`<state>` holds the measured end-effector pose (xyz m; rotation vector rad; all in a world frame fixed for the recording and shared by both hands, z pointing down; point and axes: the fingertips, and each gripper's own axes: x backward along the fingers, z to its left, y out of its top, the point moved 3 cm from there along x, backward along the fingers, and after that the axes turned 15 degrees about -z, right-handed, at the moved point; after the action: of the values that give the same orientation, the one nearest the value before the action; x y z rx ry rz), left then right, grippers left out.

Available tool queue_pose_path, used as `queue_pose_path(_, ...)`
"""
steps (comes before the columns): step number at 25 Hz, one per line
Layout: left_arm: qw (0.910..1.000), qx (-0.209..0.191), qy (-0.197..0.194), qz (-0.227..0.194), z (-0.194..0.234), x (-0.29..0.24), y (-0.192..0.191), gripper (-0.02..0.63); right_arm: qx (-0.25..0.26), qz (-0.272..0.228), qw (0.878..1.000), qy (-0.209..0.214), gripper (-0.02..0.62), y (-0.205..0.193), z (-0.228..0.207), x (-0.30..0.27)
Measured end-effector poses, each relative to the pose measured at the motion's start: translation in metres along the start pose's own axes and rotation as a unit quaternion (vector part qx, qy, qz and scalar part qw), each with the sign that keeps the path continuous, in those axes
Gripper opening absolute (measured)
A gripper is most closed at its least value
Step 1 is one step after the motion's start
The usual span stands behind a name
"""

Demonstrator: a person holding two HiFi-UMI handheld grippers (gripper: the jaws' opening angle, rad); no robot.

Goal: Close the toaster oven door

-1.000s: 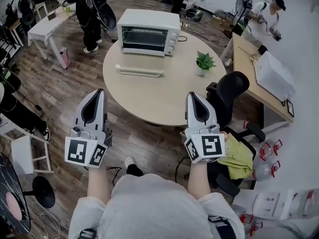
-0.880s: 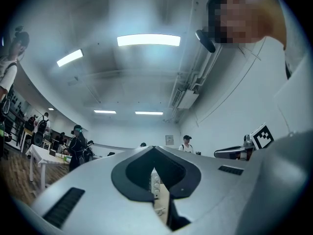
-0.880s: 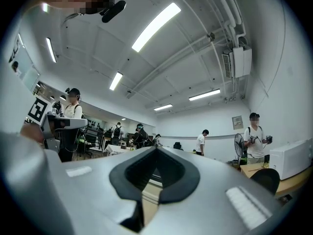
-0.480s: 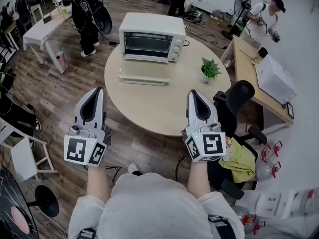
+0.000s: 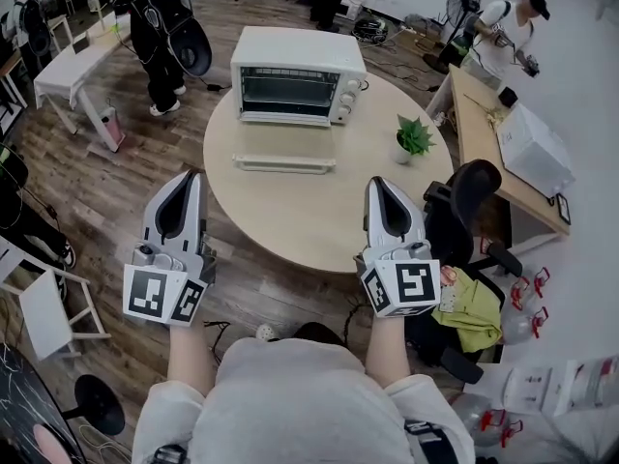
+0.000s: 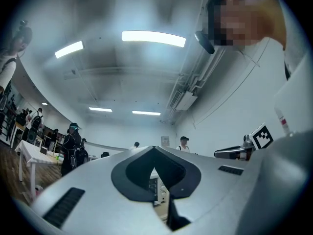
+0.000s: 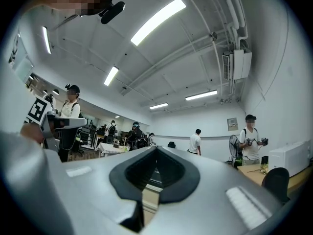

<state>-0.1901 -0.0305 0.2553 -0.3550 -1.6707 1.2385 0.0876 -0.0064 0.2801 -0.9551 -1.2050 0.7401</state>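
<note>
Approach step: toaster oven (image 5: 295, 75) at far side of round worktop (image 5: 329, 216), door (image 5: 285, 153) dropped flat, open.
Left tongs (image 5: 183, 180) and right tongs (image 5: 380, 186) pinched together, empty, short of near rim. Next, probably: reach across, lift door's front edge.

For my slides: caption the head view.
Shut and empty, the left gripper and right gripper face a round table holding a white toaster oven with its door open.
</note>
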Motion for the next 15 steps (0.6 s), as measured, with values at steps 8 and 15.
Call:
queue_pose_path(8,0.9994,0.027,-0.005,0.019,0.012,-0.013,-0.033,0.008,0.002,0.022,1.000,-0.011,0.011,-0.022,-0.007,-0.011)
queue_pose_path(15,0.9993,0.025,0.001,0.027,0.032,-0.045,-0.055,0.008,0.002,0.027,1.000,-0.004,0.011,-0.044,-0.022,-0.052)
